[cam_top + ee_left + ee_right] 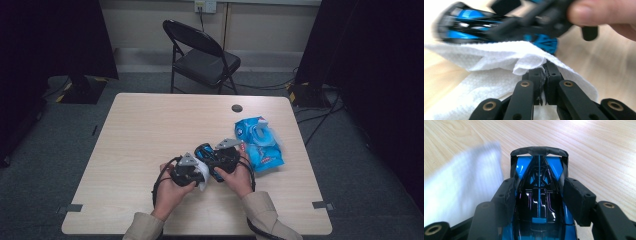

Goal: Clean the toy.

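Wiping the blue-and-black toy car (539,202) looks like the step in hand: the right gripper (537,192) clamps it by its sides above the table's (150,130) near middle, while the left gripper (543,75) pinches a white paper towel (486,60) against it. Next, rub the towel along the body. A blue packet (262,145) lies just right.

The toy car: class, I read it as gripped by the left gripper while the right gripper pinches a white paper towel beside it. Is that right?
Not quite: the sides are swapped. The right gripper view shows the right gripper clamped on the blue and black toy car; the left gripper view shows the left gripper pinching the white paper towel.
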